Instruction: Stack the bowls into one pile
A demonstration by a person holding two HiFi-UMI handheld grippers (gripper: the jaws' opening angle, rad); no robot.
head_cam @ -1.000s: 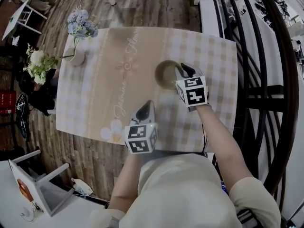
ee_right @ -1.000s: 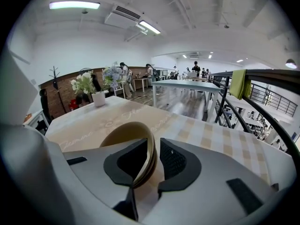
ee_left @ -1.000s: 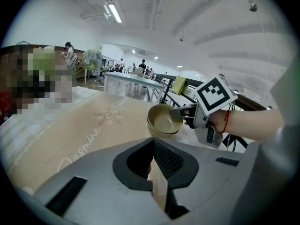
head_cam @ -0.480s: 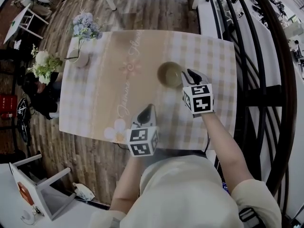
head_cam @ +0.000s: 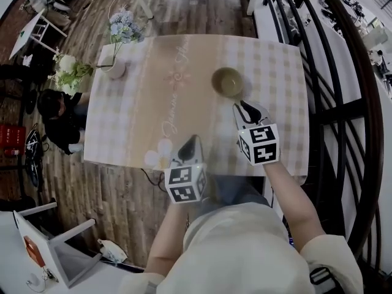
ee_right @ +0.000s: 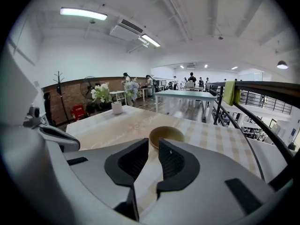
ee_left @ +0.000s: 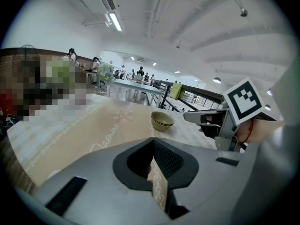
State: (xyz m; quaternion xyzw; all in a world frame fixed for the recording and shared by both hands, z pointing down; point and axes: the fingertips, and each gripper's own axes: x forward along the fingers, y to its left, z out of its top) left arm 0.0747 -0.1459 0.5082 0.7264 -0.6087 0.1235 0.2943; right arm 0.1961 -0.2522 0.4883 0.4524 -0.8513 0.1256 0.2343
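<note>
One bowl pile [head_cam: 227,81] — left gripper [head_cam: 192,139], right gripper [head_cam: 244,106] empty.

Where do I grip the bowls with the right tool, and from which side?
Pinch the near rim of the bowls, one jaw inside and one outside, bringing the right tool straight forward from your side. They sit upright, mouth up, likely too wide to span, and that rim faces the tool with nothing between.

Olive-green bowls [head_cam: 227,81] ahead of the grey right claw [head_cam: 245,106]; beige-and-white checked counter [head_cam: 278,72], tan centre band.
</note>
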